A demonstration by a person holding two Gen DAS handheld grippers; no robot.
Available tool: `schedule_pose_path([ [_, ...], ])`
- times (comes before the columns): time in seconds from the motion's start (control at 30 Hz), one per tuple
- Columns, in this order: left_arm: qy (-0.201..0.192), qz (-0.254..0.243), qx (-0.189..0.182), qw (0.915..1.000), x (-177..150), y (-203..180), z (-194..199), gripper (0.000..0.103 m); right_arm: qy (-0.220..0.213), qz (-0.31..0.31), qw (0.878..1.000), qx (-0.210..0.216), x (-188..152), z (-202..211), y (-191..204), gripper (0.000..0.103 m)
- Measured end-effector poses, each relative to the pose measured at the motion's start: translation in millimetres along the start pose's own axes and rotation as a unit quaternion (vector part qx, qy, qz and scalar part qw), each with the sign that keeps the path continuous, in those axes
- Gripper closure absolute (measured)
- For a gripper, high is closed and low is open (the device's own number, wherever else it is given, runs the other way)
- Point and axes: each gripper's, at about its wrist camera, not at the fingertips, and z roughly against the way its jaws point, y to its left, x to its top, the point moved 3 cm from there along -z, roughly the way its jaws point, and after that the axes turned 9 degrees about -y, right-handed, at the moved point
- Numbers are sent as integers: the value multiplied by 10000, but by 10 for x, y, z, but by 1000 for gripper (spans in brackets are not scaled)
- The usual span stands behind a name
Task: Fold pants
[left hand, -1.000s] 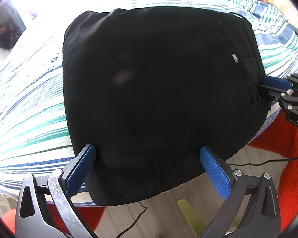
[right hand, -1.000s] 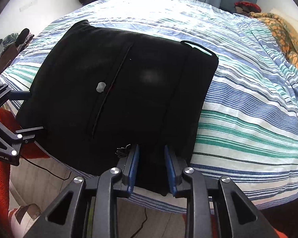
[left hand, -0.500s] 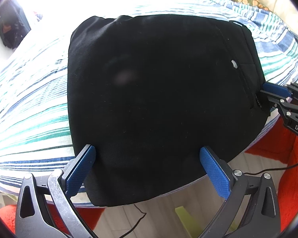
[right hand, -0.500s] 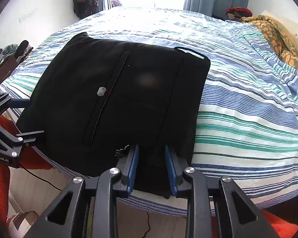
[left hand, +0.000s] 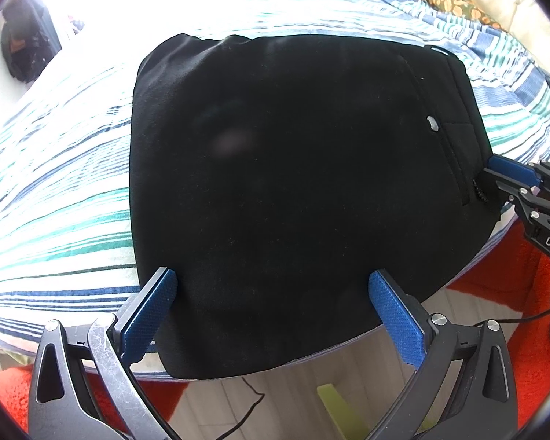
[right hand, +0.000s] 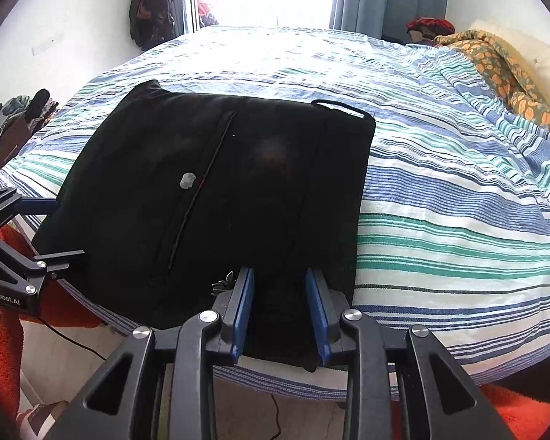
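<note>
Lying folded on the striped bedcover (right hand: 458, 220), the black pants (right hand: 209, 201) reach the bed's near edge. The left gripper (left hand: 271, 293) hovers at their 6 o'clock edge, its fingers spread wide and not pressing the cloth. The right gripper (right hand: 280, 286) is at their 5 o'clock corner; its narrow jaws are opening, with a fold of cloth between them.

right gripper (right hand: 280, 293) jaws opening wider around the folded pants (right hand: 216, 198) edge
</note>
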Motion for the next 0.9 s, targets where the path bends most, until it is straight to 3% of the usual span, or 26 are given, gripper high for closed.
schedule_pose_path([
  [0.3, -38, 3, 12, 10000, -12, -18, 19, 0, -62, -73, 9999, -114, 29, 50, 31, 70],
  [0.33, -38, 15, -6, 10000, -11, -13, 24, 0, -165, -158, 9996, -150, 56, 96, 3, 57],
  [0.37, -42, 31, -22, 10000, -7, -6, 30, 0, -308, -314, 9990, -97, 91, 165, -36, 11],
  [0.4, -46, 58, -48, 10000, -2, 5, 39, 0, -545, -544, 9970, 57, 134, 254, -86, 2],
  [0.43, -57, 84, -69, 9999, 3, 16, 49, 0, -754, -746, 9943, 125, 163, 339, -142, 0],
  [0.53, -66, 150, -133, 9998, 30, 63, 87, 1, -1108, -923, 9895, 87, 201, 484, -286, 0],
  [0.6, -126, 315, -236, 9991, 94, 148, 179, 1, -1065, -964, 9896, 104, 177, 462, -404, 0],
  [0.67, -405, 669, -417, 9961, 180, 323, 329, 1, -877, -1358, 9855, 505, 106, 401, -549, 0],
  [0.73, -562, 1041, -529, 9916, 234, 559, 412, 1, -857, -2150, 9663, 1129, 36, 337, -757, 0],
  [0.83, -349, 1791, -778, 9801, 177, 974, 305, 1, -672, -3104, 9292, 1889, -22, 122, -1029, 1],
  [0.9, -66, 2346, -1076, 9661, 80, 1163, 161, 2, -320, -3297, 9185, 2158, -46, -88, -1090, 13],
])
